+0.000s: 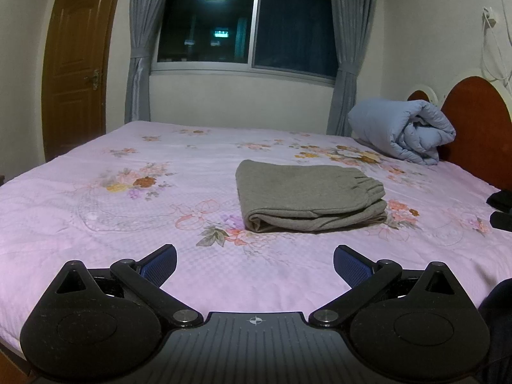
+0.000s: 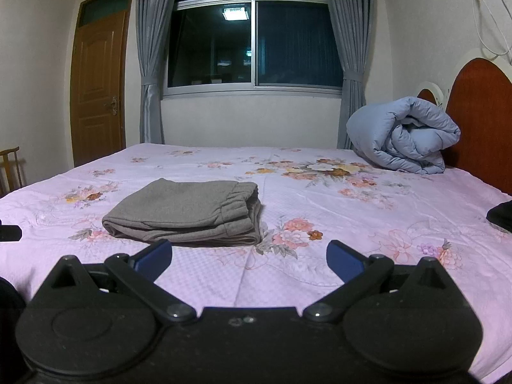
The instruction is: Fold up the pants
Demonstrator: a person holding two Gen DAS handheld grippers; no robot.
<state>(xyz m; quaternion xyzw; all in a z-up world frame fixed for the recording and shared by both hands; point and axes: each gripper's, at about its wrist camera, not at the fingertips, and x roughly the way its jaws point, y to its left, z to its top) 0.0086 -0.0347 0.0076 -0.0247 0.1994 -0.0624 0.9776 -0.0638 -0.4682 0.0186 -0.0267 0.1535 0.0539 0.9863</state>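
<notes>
Grey pants (image 1: 307,196) lie folded in a flat rectangular stack on the pink floral bed sheet (image 1: 128,211). In the right wrist view the pants (image 2: 188,212) lie ahead and to the left. My left gripper (image 1: 255,262) is open and empty, held above the sheet well short of the pants. My right gripper (image 2: 249,256) is open and empty, just short of the stack's near right corner. The right gripper's black fingers (image 1: 500,211) show at the right edge of the left wrist view. The left gripper's tip (image 2: 9,233) shows at the left edge of the right wrist view.
A rolled light-blue quilt (image 1: 403,131) lies at the far right by the red-brown headboard (image 1: 476,128). Behind the bed are a dark window with grey curtains (image 1: 243,22) and a wooden door (image 1: 76,64). A wooden chair (image 2: 9,169) stands left of the bed.
</notes>
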